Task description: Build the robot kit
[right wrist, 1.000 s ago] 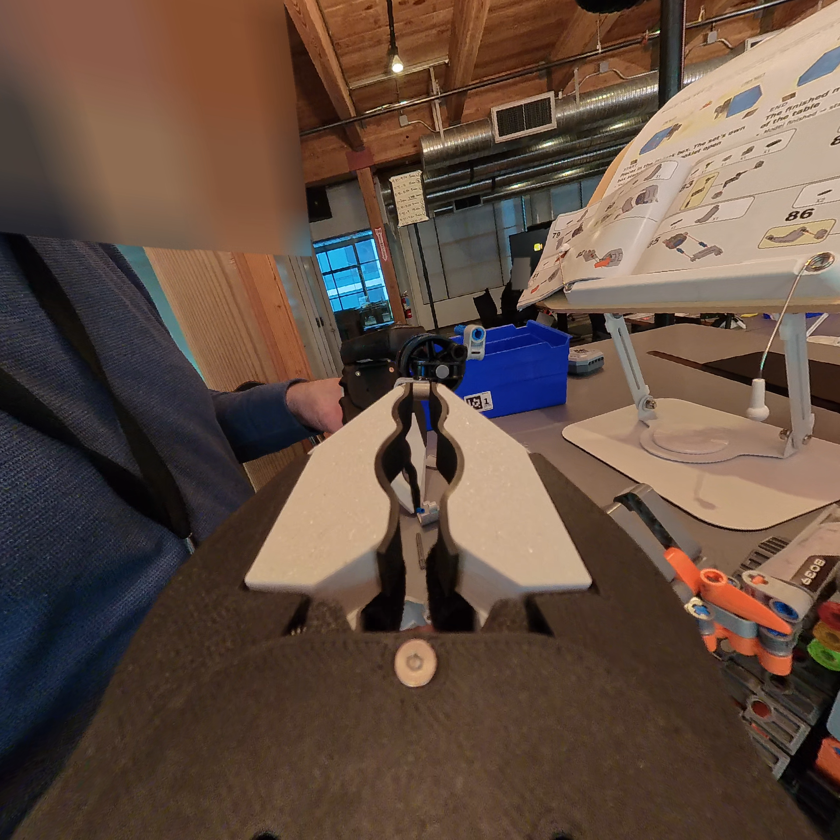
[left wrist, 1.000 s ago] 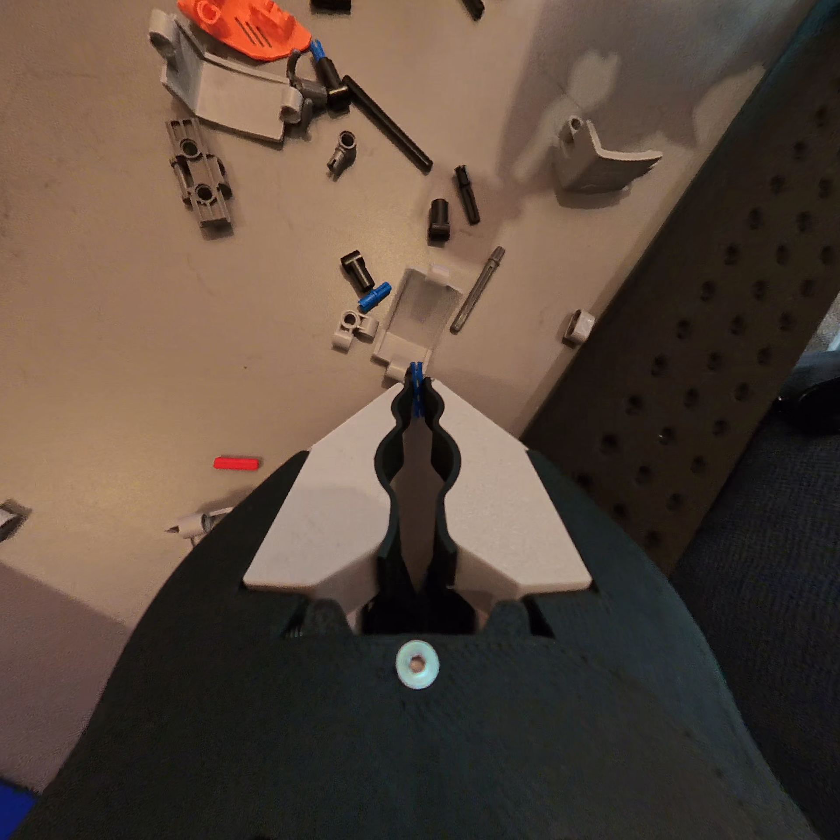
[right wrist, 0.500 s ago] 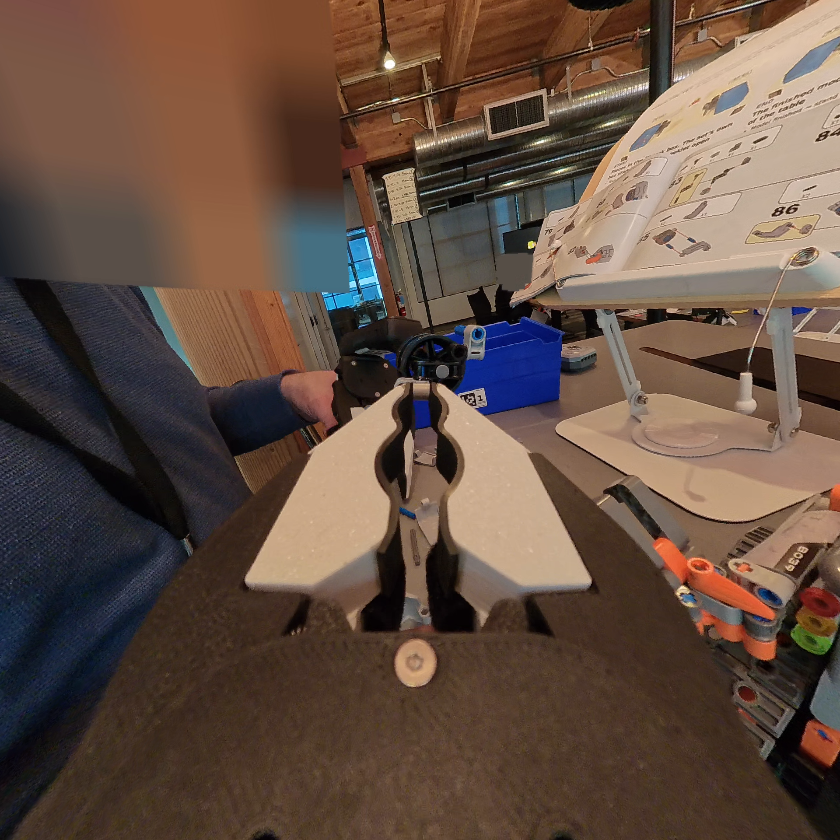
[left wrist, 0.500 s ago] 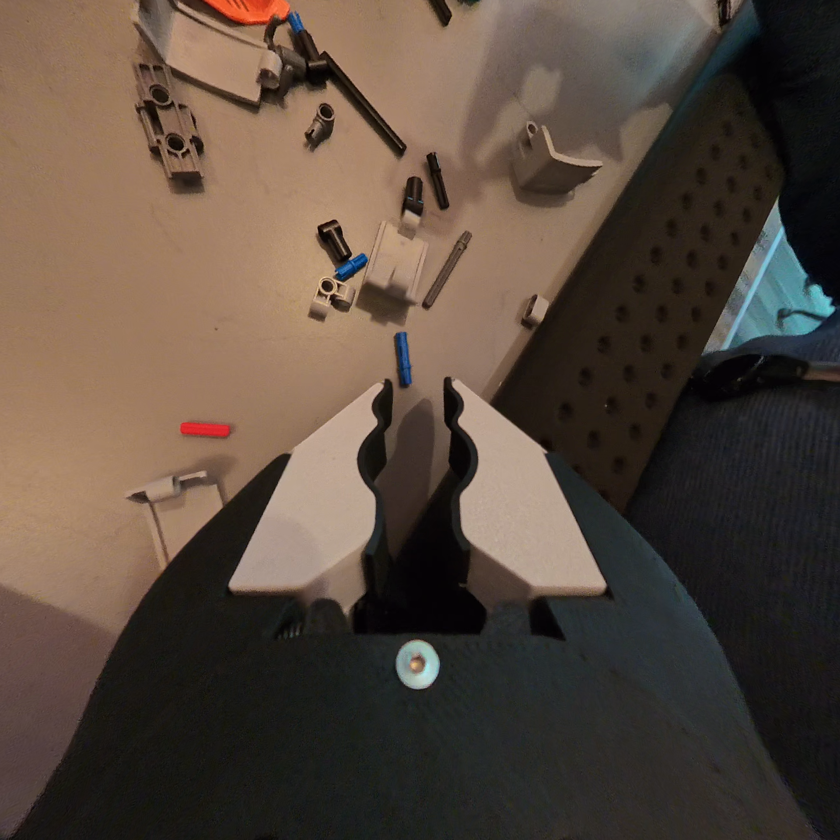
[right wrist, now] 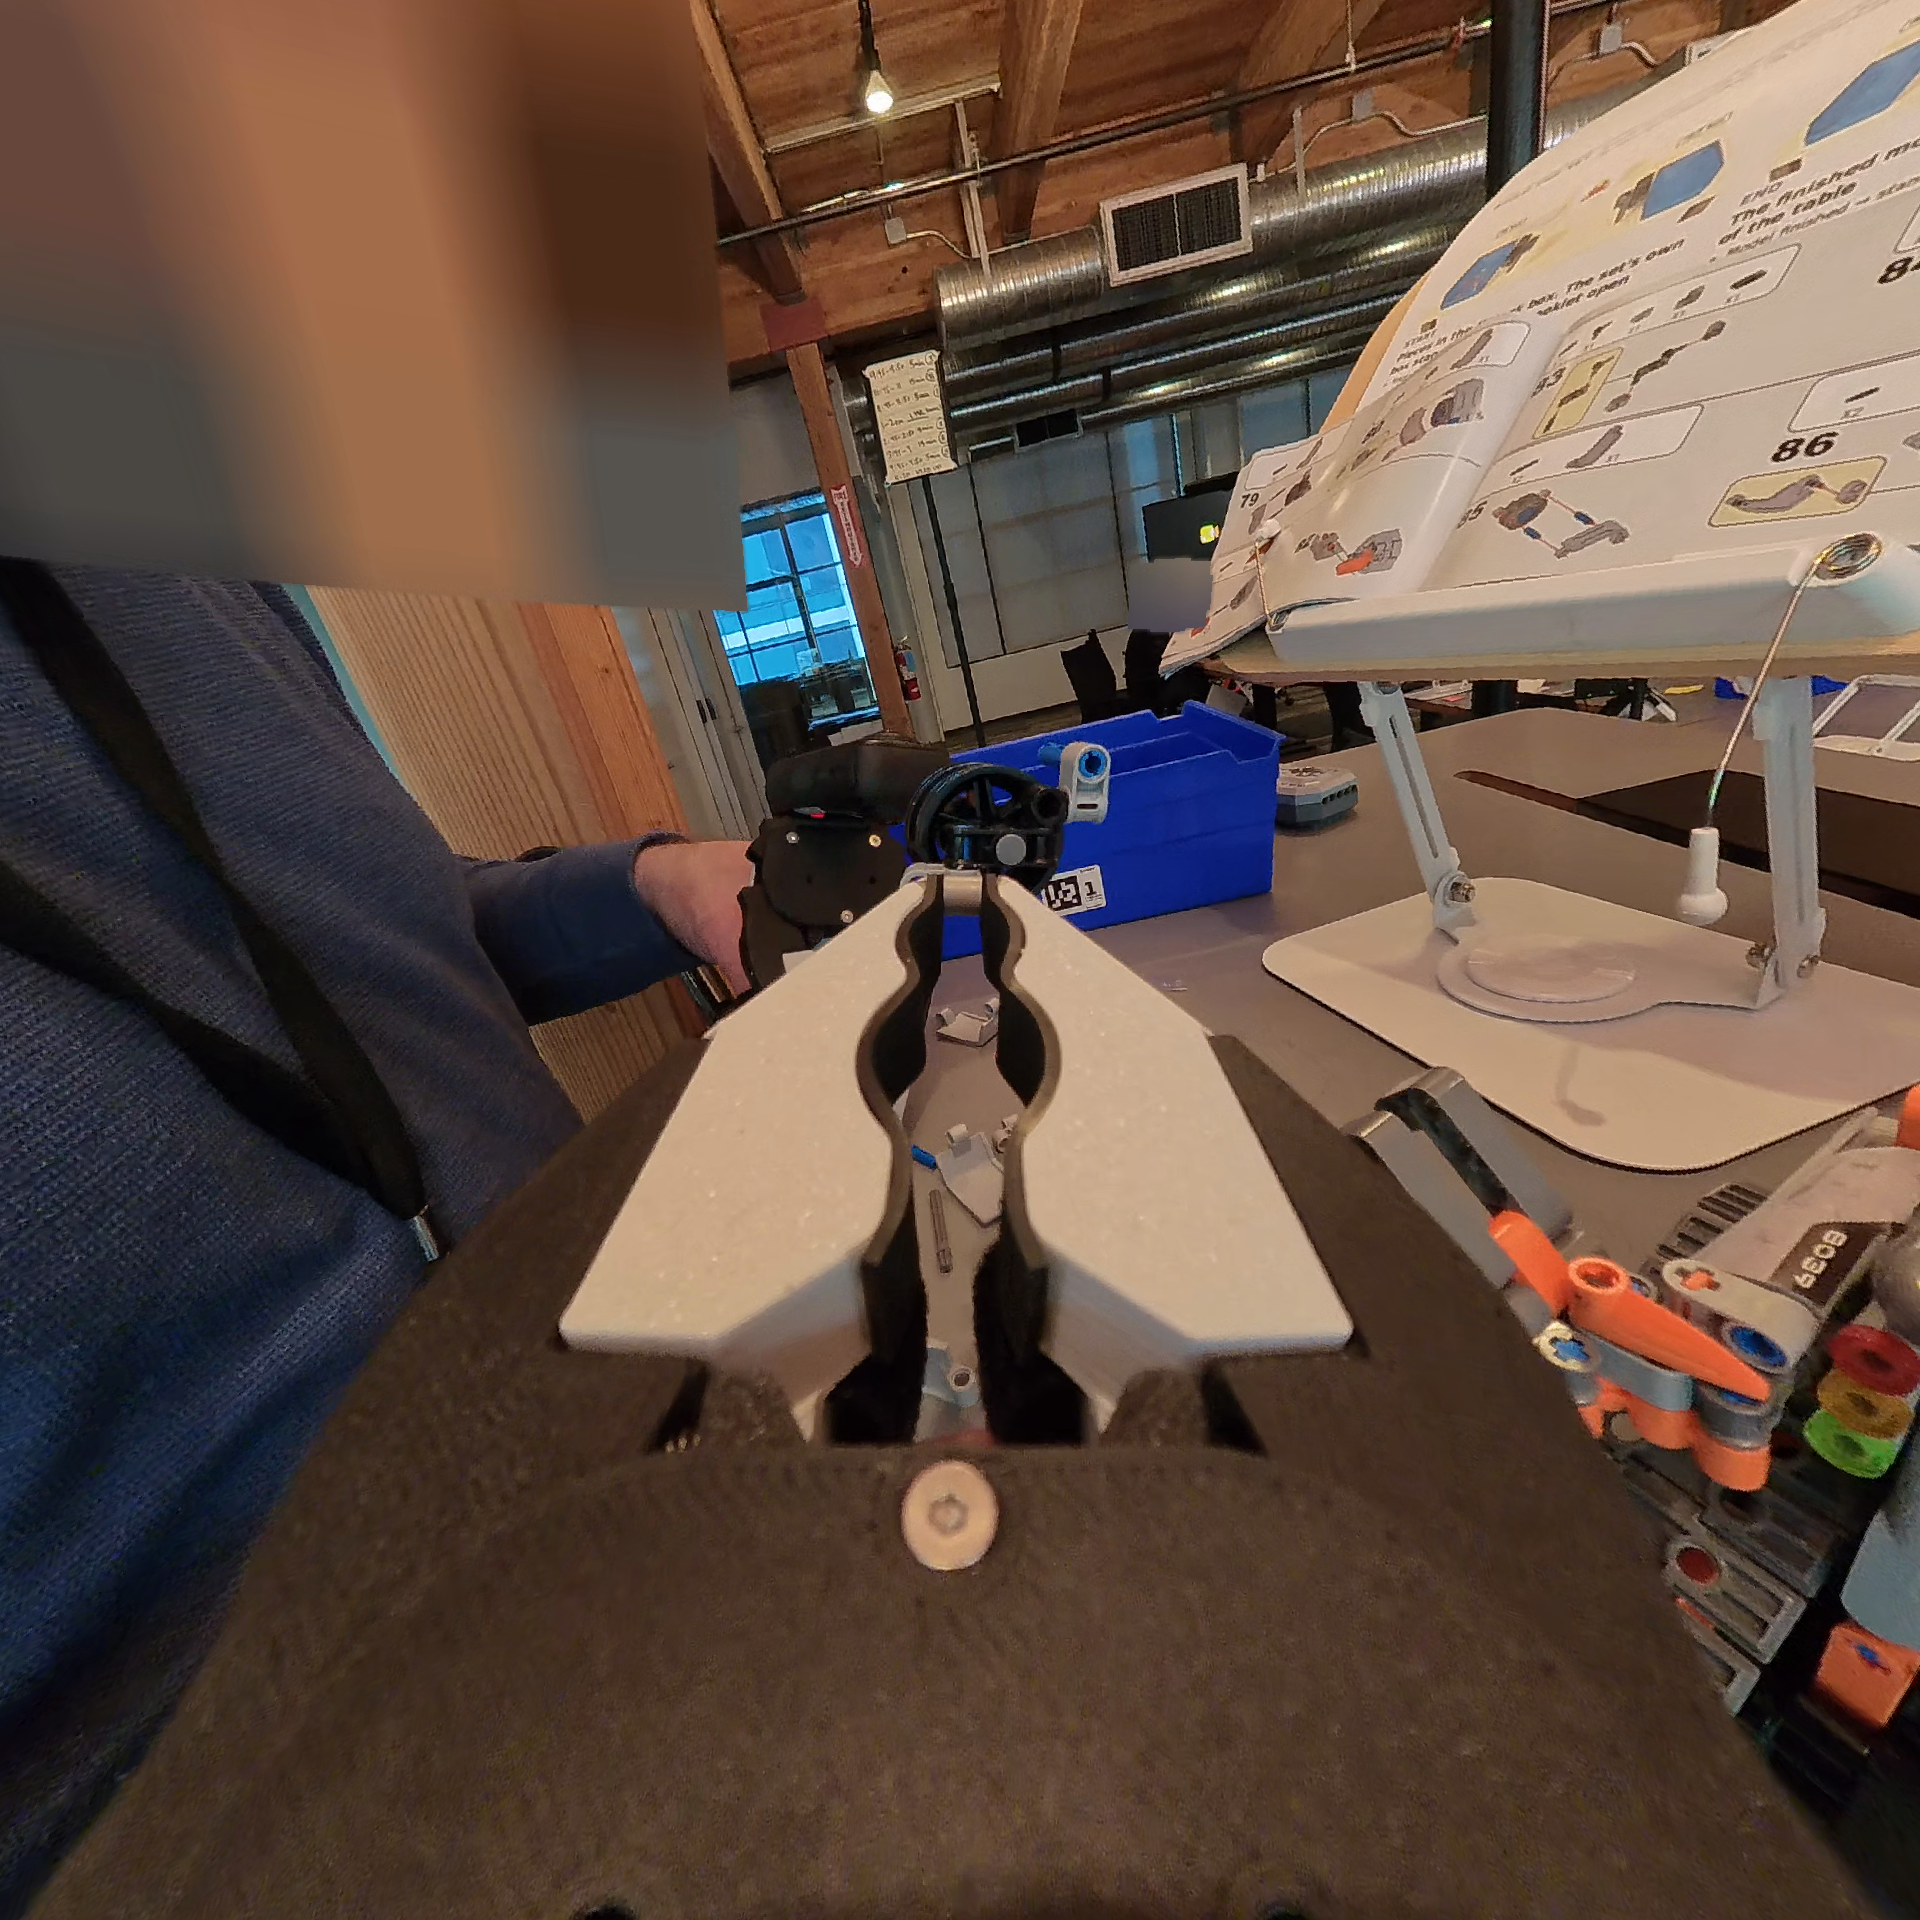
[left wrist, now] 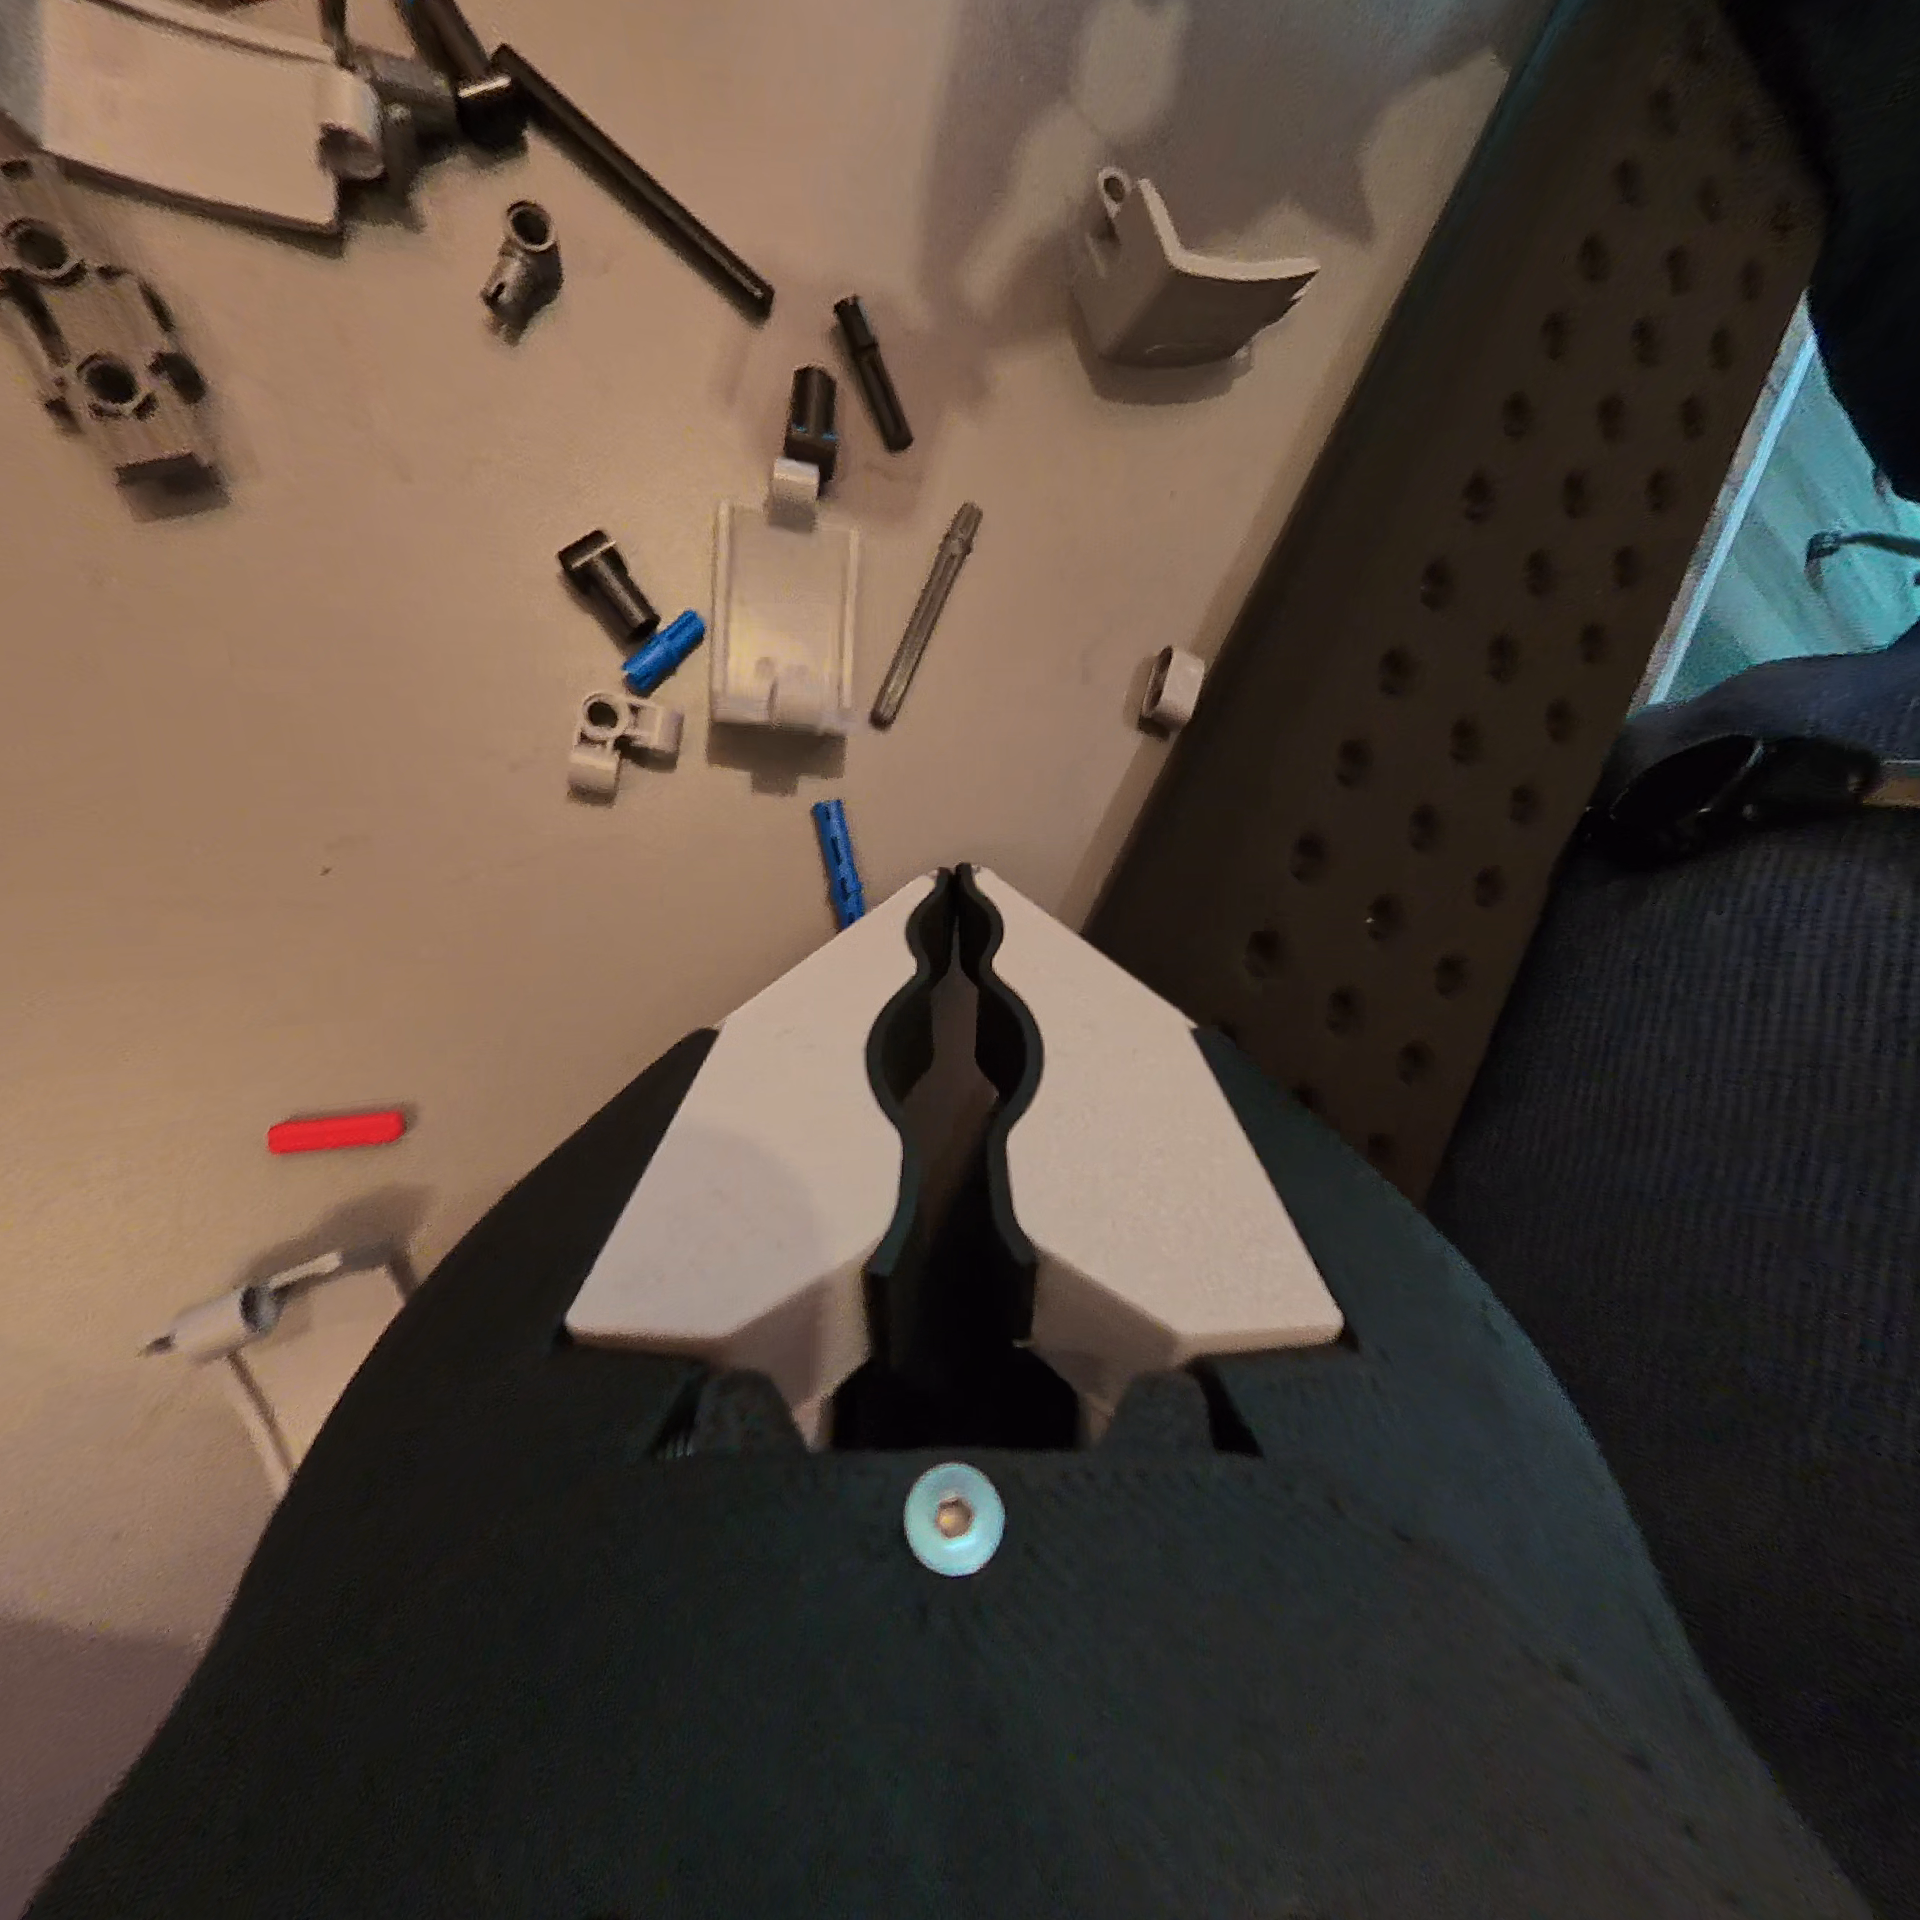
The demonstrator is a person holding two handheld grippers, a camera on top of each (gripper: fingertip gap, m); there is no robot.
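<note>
My left gripper [left wrist: 956, 875] is shut and empty, its tips just above the tan table [left wrist: 312, 831]. A blue pin [left wrist: 837, 854] lies on the table just left of the tips, its near end hidden behind the left finger. My right gripper [right wrist: 958, 885] is shut on a small assembly [right wrist: 982, 821]: a black round piece with a grey and blue connector, held up in the air. The left gripper also shows in the right wrist view [right wrist: 821, 868], held by a hand [right wrist: 691, 904].
Loose parts lie ahead of the left gripper: a grey panel [left wrist: 787, 613], a short blue pin [left wrist: 665, 649], a grey axle [left wrist: 928, 613], a red axle [left wrist: 335, 1130]. A black perforated board [left wrist: 1507, 623] borders the right. A blue bin [right wrist: 1164, 831], a booklet stand [right wrist: 1558, 966] and a built model [right wrist: 1704, 1361] stand nearby. Left tips to right tips: about 25 centimetres.
The left gripper held the blue pin, opened and let it drop onto the table, then shut again empty beside it. The right gripper keeps its hold on the assembly.
</note>
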